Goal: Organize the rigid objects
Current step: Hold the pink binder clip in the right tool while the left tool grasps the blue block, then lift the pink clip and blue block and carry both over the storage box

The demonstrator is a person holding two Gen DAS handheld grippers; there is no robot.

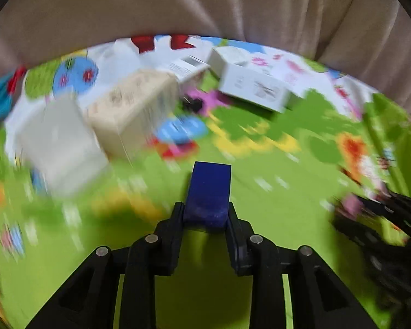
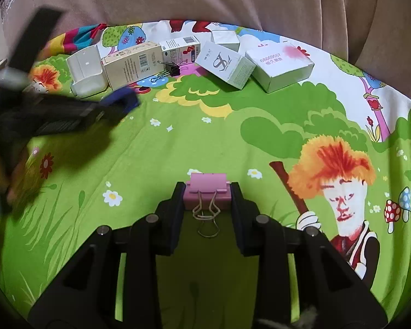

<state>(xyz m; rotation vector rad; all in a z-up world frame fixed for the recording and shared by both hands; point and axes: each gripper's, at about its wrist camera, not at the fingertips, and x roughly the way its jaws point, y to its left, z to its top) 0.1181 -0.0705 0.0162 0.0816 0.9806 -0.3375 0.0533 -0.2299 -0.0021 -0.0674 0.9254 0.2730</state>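
Pink binder clip pinched, right gripper tilted down

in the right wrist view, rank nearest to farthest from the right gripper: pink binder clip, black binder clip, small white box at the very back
1. pink binder clip: clamped in the right gripper.
2. black binder clip: up left, among the boxes.
3. small white box: farthest, at the sheet's far edge.

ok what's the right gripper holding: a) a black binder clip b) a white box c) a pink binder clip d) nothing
c: the right gripper is shut on a pink binder clip, its wire handles hanging toward the camera.
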